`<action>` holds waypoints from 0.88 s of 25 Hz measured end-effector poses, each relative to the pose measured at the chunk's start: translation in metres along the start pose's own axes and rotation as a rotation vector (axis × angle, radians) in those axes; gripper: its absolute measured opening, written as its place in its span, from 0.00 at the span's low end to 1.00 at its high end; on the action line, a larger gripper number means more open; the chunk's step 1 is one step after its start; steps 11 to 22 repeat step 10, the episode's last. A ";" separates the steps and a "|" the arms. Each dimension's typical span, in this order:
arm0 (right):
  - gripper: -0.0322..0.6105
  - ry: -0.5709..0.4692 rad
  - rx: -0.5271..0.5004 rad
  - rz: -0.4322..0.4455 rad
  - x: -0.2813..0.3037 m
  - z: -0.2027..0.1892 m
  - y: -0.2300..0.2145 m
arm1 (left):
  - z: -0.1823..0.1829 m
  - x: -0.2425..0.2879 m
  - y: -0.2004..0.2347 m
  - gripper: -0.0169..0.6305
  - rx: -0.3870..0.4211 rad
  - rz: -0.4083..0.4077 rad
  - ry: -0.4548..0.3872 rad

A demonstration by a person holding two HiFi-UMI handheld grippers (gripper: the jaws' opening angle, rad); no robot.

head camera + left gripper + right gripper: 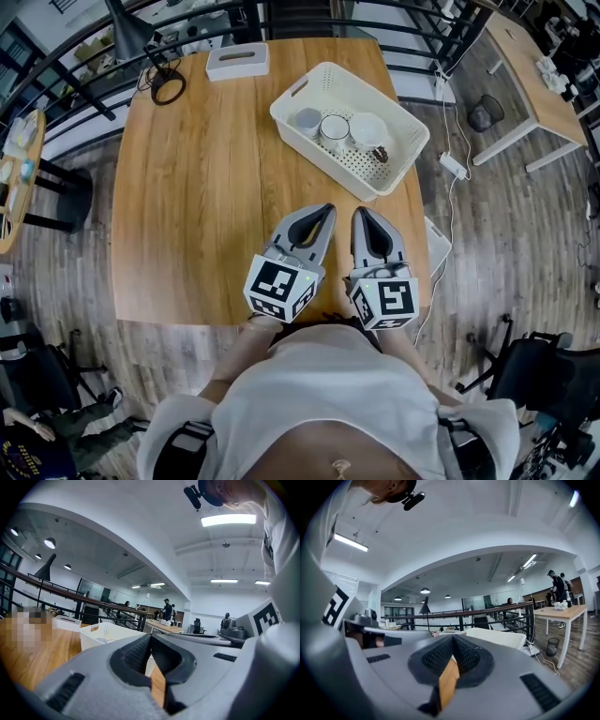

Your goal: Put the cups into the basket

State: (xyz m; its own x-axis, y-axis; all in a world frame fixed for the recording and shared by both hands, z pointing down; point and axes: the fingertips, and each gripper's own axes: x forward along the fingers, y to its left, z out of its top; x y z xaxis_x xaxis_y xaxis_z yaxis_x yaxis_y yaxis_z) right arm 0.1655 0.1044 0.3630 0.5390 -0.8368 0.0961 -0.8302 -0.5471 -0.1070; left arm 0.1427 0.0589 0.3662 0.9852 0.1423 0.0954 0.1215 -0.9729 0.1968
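- Cups [335,131], three white ones, stood in a row inside the white perforated basket [405,141] at the far right of the wooden table [187,187].
- Beside the right-hand cup lay a small dark thing [380,153], too small for me to identify.
- My left gripper [325,210] was over the table's near edge. Its jaws met at the tips with nothing between them, and only table wood showed through the slit behind the pads.
- My right gripper [362,214] was just beside it, its jaws likewise pressed together and empty.
- Both pointed toward the basket and were well apart from it.
- In the left gripper view the basket's wall rose above the jaws and hid most of its contents.
- In the right gripper view only the basket's rim cleared the jaws, and the cups were hidden.
- I could not tell whether either gripper touched the tabletop.
- The marker cubes [278,286] covered the hands holding them, leaving only forearms [246,342] in sight.
- At the table's far edge sat a white box [237,60] and a black lamp [167,89], its top cut off by the frame.
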 end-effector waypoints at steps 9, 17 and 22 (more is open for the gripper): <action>0.07 0.016 0.007 0.022 0.005 -0.004 0.010 | 0.002 -0.007 0.007 0.04 -0.008 0.025 -0.006; 0.07 0.018 0.007 0.022 0.006 -0.005 0.011 | 0.001 -0.008 0.009 0.04 -0.010 0.028 -0.005; 0.07 0.018 0.007 0.022 0.006 -0.005 0.011 | 0.001 -0.008 0.009 0.04 -0.010 0.028 -0.005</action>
